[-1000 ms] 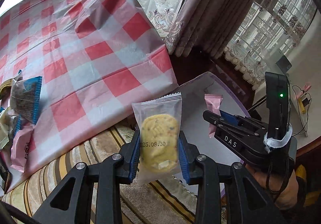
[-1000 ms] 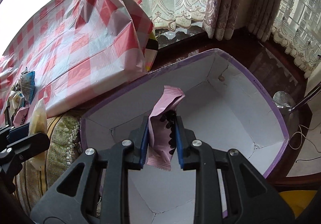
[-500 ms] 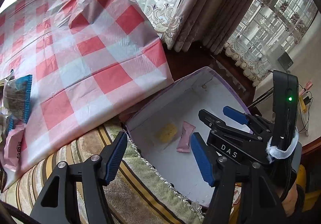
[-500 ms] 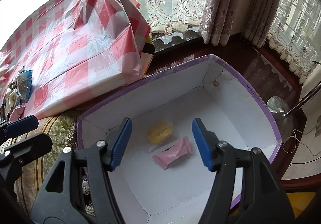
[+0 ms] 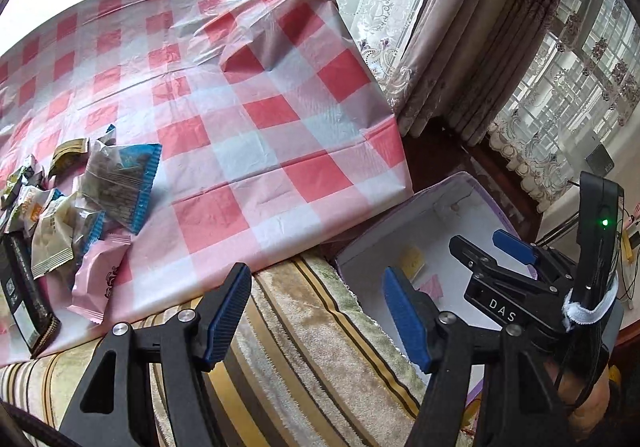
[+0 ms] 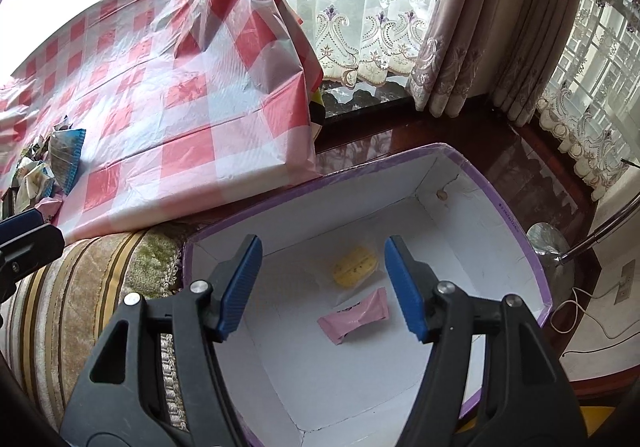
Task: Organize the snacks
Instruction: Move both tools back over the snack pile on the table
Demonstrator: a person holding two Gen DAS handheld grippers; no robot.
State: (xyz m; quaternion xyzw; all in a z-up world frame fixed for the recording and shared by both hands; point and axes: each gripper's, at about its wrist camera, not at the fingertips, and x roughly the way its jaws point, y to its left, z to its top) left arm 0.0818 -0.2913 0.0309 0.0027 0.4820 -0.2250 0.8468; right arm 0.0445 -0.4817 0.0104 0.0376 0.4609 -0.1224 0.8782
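Left wrist view: the left gripper (image 5: pixel 316 311) opens over the striped cushion (image 5: pixel 320 359), nothing between its jaws. "DAS" reads on the right gripper (image 5: pixel 486 249) at lower right, which partly hides the box (image 5: pixel 360 263). Snack packets (image 5: pixel 80 207) pile at left on the checked tablecloth (image 5: pixel 248 107), their print unreadable.

Right wrist view: the right gripper stands apart, empty, above the box holding a yellow cookie (image 6: pixel 355 266) and a pink packet (image 6: pixel 354 314); its label is illegible.

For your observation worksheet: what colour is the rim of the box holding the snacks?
Purple, around the white-lined box; clearest in the right wrist view.
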